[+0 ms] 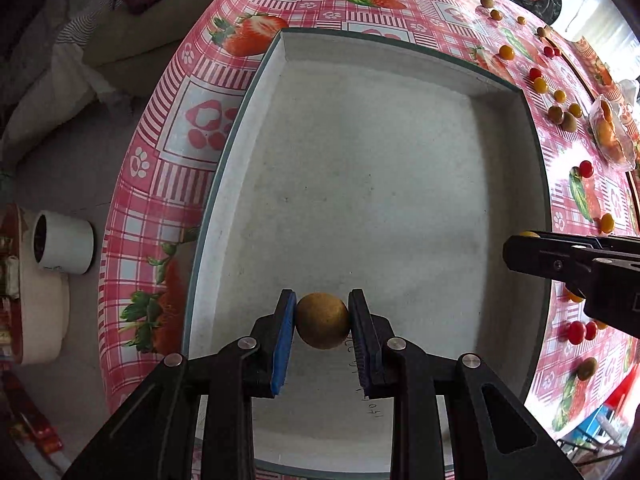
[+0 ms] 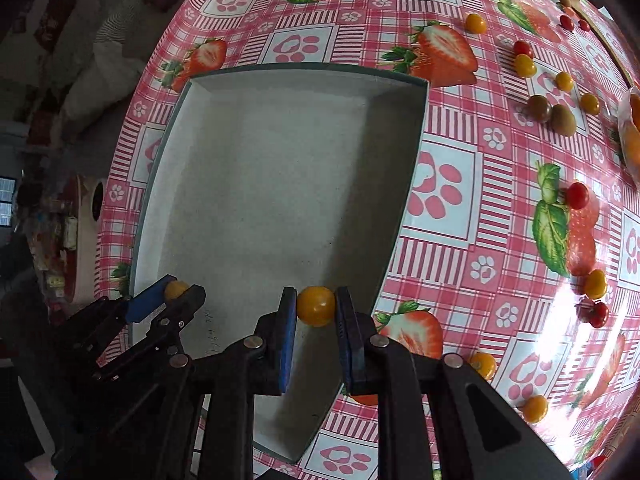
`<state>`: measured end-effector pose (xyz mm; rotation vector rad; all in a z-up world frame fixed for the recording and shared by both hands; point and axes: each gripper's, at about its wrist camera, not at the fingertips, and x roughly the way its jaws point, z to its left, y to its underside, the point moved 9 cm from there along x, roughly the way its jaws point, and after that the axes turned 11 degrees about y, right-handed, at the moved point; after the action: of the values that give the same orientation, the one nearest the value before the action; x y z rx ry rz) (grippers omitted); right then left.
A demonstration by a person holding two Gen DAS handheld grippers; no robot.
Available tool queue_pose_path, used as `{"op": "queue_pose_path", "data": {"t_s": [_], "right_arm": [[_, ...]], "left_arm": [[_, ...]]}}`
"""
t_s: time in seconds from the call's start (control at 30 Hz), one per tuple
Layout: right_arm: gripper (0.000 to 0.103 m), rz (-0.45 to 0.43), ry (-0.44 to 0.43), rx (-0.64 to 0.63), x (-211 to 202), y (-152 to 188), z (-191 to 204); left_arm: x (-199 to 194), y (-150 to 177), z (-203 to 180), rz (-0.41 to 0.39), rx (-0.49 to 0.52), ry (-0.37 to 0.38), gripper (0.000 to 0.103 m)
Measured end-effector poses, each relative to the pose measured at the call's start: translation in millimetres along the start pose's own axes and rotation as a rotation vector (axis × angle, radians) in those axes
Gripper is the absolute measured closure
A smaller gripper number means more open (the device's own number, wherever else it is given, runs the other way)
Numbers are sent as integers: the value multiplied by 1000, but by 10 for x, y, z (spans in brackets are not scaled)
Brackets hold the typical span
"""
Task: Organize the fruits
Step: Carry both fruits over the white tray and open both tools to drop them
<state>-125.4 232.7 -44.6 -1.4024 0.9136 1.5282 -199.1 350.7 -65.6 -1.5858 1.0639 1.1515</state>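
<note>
My left gripper (image 1: 322,300) is shut on a round golden-brown fruit (image 1: 322,322) and hangs over the near part of a shallow white box (image 1: 360,168) with a dark green rim. My right gripper (image 2: 316,296) is shut on a yellow cherry tomato (image 2: 316,307) above the box's (image 2: 272,184) near right corner. Each wrist view shows the other gripper: the right gripper (image 1: 516,246) enters from the right edge, the left gripper (image 2: 181,286) sits at lower left with its fruit (image 2: 176,289). The box floor is bare. Several red, yellow and brown fruits (image 2: 564,120) lie scattered on the strawberry-print tablecloth (image 2: 444,184).
A clear bag of orange fruit (image 1: 608,132) lies at the table's far right. The round table's edge curves close along the box's left side. Below it on the floor stand a white cylinder (image 1: 64,242) and cushions (image 1: 60,80).
</note>
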Motion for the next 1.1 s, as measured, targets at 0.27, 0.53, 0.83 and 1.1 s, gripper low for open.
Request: {"op": "queue_pose_path", "data": {"t_s": [0.27, 0.53, 0.83, 1.1], "right_arm": [[80, 48, 72, -41, 333, -21, 151], [40, 24, 45, -33, 194, -148, 203], [30, -57, 38, 52, -252, -54, -251], [30, -23, 113, 206, -350, 427, -1167]], "left_arm": [[40, 20, 68, -3, 34, -18, 67], [-31, 5, 88, -16, 68, -69, 21], [-157, -106, -276, -8, 135, -44, 21], [-286, -201, -1059, -28, 306, 6, 21]]}}
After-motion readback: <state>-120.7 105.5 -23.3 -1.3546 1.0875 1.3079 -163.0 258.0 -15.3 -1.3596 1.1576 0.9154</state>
